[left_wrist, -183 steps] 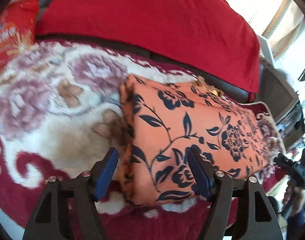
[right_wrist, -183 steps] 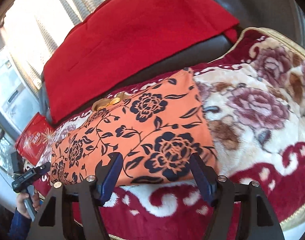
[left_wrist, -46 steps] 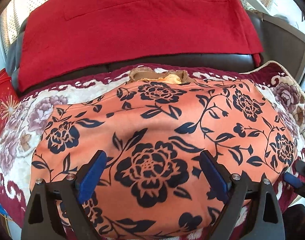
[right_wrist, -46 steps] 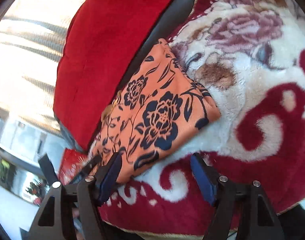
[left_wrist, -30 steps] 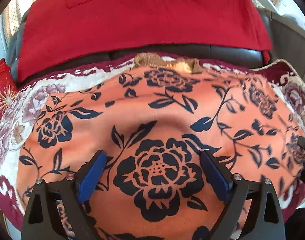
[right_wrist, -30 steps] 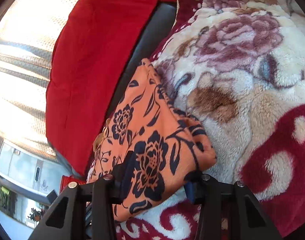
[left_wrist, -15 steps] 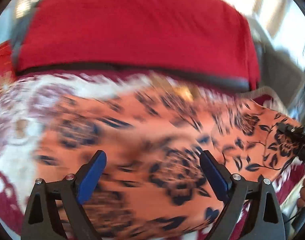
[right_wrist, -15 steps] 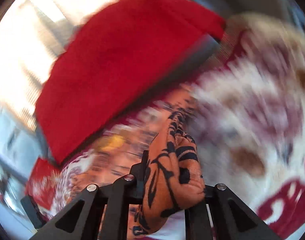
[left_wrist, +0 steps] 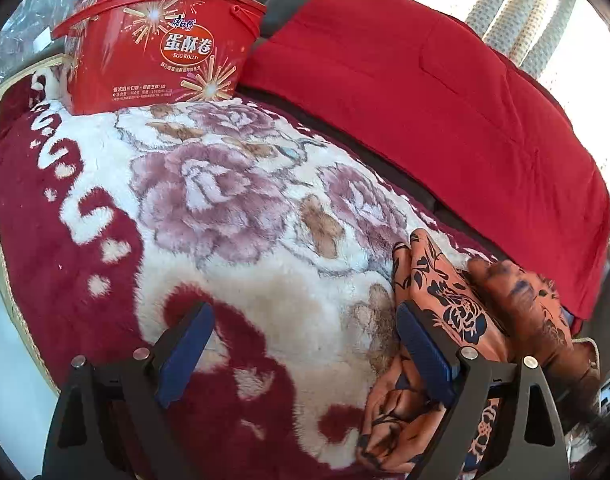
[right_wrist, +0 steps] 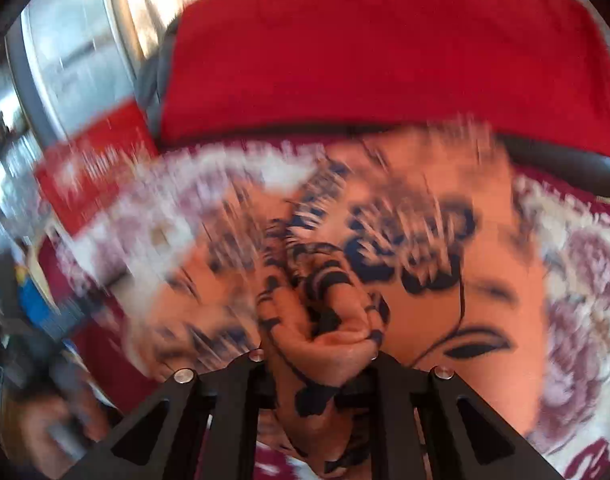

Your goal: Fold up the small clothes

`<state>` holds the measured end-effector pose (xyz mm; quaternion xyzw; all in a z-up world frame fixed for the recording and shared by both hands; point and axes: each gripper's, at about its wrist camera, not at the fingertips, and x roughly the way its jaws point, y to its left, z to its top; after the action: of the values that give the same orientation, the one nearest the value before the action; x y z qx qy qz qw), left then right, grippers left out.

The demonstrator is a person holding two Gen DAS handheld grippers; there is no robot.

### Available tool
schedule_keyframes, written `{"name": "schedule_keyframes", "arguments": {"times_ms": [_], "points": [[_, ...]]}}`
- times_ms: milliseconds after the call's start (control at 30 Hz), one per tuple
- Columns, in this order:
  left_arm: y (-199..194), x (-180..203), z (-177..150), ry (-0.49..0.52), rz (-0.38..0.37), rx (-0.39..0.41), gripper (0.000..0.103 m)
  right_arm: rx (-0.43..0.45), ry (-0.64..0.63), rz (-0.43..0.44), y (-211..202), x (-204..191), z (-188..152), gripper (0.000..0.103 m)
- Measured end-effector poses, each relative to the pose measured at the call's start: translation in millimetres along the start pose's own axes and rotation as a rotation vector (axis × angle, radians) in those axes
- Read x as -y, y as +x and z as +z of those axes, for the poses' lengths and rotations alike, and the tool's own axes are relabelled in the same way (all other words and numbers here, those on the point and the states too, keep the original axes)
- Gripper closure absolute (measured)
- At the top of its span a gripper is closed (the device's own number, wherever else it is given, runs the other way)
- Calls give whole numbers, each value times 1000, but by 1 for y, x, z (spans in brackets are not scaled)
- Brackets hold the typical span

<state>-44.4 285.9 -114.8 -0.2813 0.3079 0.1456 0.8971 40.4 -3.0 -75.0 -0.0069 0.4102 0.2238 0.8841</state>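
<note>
Floral plush blanket (left_wrist: 265, 280) under orange garment (left_wrist: 449, 300) and red tub (left_wrist: 157, 40).

Orange floral garment (right_wrist: 445, 280), partly bunched up

A thin orange cloth printed with dark blue roses and leaves; one gathered fold is pinched in my right fingers (right_wrist: 241, 376), the rest spreads rumpled over the plush blanket (left_wrist: 233, 240).
</note>
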Motion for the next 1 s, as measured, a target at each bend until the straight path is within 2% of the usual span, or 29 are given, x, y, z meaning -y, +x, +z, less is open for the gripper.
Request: {"name": "schedule_keyframes", "arguments": {"times_ms": [100, 167, 200, 267, 367, 433, 600, 667, 767, 833, 867, 933, 967, 1000], "points": [[2, -5, 2, -12, -12, -2, 11, 128, -34, 22, -43, -19, 37, 90], [4, -6, 4, -32, -20, 1, 11, 170, -57, 62, -54, -38, 46, 90], [2, -5, 5, -41, -24, 2, 11, 167, -72, 67, -52, -50, 46, 90], [2, -8, 6, -57, -31, 1, 11, 99, -137, 61, -23, -74, 28, 90], [0, -9, 5, -66, -44, -2, 11, -133, -183, 27, 57, -83, -15, 90], [-1, -11, 5, -64, -50, -3, 11, -112, -157, 37, 53, -80, -17, 90], [-1, -15, 8, -72, -54, 1, 11, 44, -176, 49, 2, -97, 14, 90], [0, -15, 8, -82, -55, 2, 11, 32, -192, 46, 10, -111, 9, 89], [0, -16, 9, -89, -62, 3, 11, -95, -285, -19, 63, -123, -26, 84], [-2, -19, 9, -87, -69, 3, 11, -31, -348, -51, 60, -130, -37, 82], [-3, -20, 9, -85, -70, 6, 11, -18, -352, -51, 54, -130, -35, 76], [-4, -23, 11, -88, -77, 12, 11, -24, -324, 11, 45, -128, -34, 48], [-5, -24, 12, -97, -89, 10, 11, -28, -302, 53, 41, -126, -34, 28], [-5, -26, 12, -108, -102, 9, 11, -17, -281, 74, 34, -125, -36, 27]]}}
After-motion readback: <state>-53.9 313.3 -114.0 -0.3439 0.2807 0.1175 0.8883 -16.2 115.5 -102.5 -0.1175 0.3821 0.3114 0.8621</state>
